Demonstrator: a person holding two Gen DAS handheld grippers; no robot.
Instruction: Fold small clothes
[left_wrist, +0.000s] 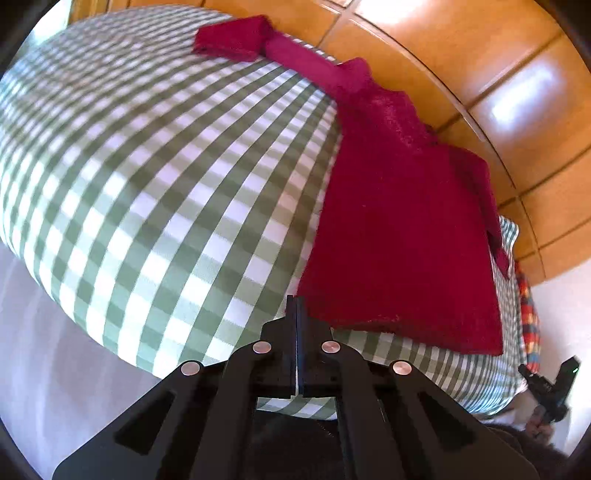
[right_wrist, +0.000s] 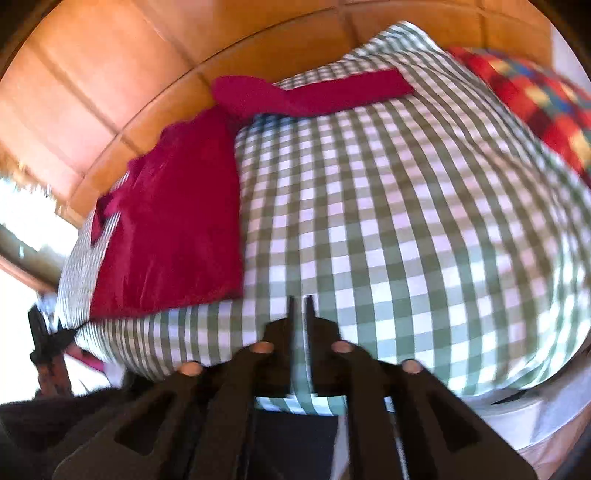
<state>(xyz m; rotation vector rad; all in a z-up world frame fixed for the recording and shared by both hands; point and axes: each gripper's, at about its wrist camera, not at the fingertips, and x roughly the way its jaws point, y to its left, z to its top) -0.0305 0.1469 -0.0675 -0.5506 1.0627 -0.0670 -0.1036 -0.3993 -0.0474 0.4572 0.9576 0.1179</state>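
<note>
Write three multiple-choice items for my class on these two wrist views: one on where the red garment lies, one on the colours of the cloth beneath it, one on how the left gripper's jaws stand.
1. The red garment lies
A. on the checked cloth
B. on the wooden floor
C. between the jaws

2. The checked cloth is
A. blue and yellow
B. green and white
C. plain grey

3. The left gripper has its jaws
A. wide open
B. closed on the garment
C. shut, empty

Answers: 1 A, checks show around and under it; 2 B, green and white squares in both views; 3 C, the jaws meet with nothing between them.
</note>
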